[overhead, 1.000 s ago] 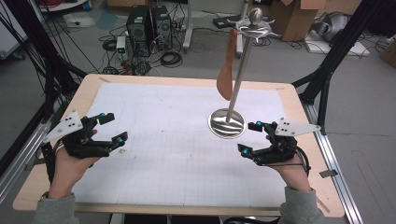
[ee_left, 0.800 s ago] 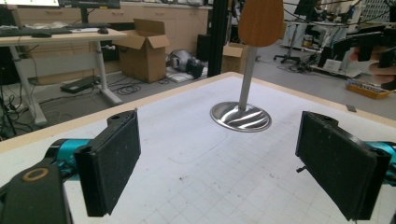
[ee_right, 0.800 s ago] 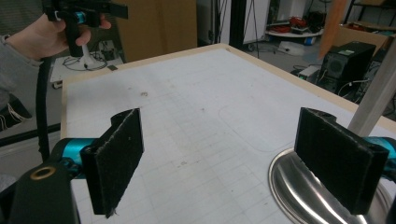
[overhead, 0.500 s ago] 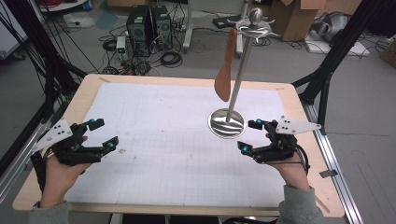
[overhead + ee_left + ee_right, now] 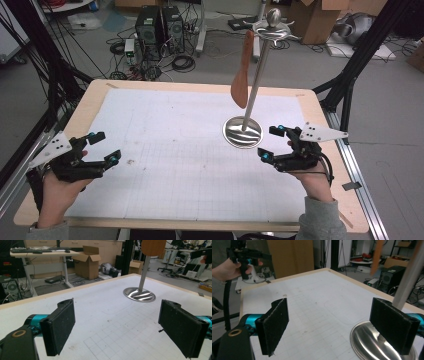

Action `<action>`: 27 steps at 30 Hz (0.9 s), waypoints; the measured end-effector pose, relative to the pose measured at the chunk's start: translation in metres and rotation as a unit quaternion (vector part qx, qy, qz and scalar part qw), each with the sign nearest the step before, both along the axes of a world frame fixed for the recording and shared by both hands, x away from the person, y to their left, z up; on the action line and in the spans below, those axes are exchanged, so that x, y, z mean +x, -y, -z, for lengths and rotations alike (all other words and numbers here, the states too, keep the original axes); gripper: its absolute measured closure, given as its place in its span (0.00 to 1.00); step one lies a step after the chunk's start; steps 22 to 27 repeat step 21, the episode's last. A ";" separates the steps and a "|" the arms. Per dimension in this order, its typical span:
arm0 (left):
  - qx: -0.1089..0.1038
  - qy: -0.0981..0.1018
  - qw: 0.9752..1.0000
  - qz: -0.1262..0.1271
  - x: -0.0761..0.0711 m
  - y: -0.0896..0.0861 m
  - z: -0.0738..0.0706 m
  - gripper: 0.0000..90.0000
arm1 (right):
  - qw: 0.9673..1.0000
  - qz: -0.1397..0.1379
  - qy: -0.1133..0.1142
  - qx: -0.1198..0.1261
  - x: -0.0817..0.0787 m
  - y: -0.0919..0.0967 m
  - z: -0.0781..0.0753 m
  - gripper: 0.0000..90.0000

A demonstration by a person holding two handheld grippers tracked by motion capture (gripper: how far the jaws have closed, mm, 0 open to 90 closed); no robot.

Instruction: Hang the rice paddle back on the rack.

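One stand (image 5: 242, 131) beside right gripper (image 5: 270, 143)

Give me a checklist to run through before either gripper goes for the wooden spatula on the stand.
1. Left gripper open and empty: ok.
2. Right gripper open and empty: ok.
3. Wooden spatula hanging from the top of the metal stand: ok.
4. Stand base flat on the white mat: ok.
5. Mat between right gripper and stand free of things: ok.
6. How the spatula is hooked on at the top: cannot tell.
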State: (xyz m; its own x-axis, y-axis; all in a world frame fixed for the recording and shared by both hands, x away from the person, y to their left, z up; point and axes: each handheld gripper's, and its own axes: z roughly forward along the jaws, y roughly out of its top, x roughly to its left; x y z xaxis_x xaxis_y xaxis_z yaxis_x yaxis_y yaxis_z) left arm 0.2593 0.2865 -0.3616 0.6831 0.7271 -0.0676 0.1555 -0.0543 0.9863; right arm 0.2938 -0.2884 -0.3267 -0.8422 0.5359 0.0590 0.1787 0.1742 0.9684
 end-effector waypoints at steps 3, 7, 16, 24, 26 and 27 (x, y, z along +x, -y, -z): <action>0.005 -0.008 1.000 -0.004 0.001 0.001 0.006 0.16 | 1.000 0.010 -0.003 0.011 0.002 0.008 0.002 0.16; 0.011 -0.009 1.000 -0.007 0.003 0.003 0.007 0.16 | 0.999 0.023 0.004 0.030 0.002 0.020 0.002 0.16; 0.013 -0.003 1.000 -0.011 0.000 0.003 0.004 0.16 | 0.998 0.041 0.023 0.041 0.002 0.029 0.003 0.16; 0.013 -0.001 1.000 -0.011 -0.001 0.002 0.002 0.16 | 0.998 0.043 0.021 0.037 0.003 0.028 0.004 0.16; 0.013 -0.001 1.000 -0.011 -0.001 0.002 0.002 0.16 | 0.998 0.043 0.021 0.037 0.003 0.028 0.004 0.16; 0.013 -0.001 1.000 -0.011 -0.001 0.002 0.002 0.16 | 0.998 0.043 0.021 0.037 0.003 0.028 0.004 0.16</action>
